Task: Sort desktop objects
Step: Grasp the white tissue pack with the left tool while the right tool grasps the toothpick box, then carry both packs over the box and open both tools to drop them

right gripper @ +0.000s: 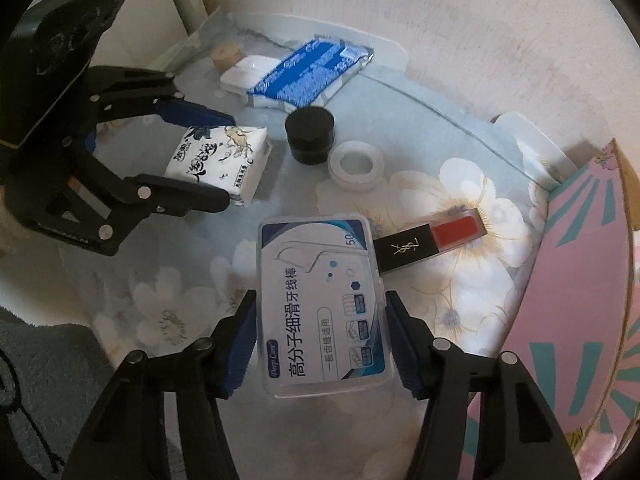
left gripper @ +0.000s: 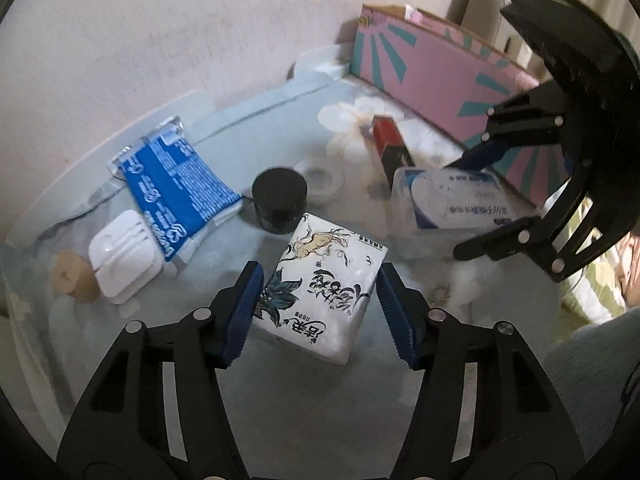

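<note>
The left gripper tips down with its jaws hugging the tissue pack, which points away, while the right gripper points steeply down, jaws squeezing the floss box that also points away.

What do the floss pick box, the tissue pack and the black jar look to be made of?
Floss pick box: clear hard plastic, glossy, see-through rim around a printed label. Tissue pack: thin printed plastic film, soft rounded edges. Black jar: likely glass or plastic; matte lid, shinier body.

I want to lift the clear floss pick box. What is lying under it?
The black end of the lipstick goes under the floss pick box at its corner. The rest underneath is covered by the box label, so I cannot see it.
</note>
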`<action>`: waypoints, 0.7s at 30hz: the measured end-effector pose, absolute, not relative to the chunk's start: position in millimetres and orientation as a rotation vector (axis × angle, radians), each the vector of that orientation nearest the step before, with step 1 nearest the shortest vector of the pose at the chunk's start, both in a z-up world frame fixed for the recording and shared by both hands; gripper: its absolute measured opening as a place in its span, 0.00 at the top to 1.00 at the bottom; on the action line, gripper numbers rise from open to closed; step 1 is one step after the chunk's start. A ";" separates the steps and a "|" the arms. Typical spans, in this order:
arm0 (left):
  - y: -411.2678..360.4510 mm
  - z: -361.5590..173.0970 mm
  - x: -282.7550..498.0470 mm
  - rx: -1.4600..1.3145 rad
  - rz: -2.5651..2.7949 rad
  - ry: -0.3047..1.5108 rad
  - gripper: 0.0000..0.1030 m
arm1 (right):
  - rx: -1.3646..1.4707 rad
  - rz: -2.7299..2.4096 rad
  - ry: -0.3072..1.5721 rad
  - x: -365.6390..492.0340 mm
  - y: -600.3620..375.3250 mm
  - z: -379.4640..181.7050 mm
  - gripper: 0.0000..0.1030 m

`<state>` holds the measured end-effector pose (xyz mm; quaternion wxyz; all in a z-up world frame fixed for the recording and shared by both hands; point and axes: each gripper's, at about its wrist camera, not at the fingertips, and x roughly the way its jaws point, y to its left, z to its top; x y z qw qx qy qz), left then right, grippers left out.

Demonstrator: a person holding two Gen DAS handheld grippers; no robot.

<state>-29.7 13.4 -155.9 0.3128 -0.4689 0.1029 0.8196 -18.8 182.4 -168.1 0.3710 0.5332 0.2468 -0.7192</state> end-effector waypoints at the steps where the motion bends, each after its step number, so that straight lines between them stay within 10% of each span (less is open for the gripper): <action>1: 12.4 -149.5 -28.4 -1.239 2.171 0.262 0.46 | 1.365 -1.850 0.622 -18.7 184.3 -163.8 0.46; 21: 31.3 -28.4 -70.5 -1.152 2.309 0.134 0.48 | 1.312 -2.147 0.245 -52.1 226.4 -49.7 0.46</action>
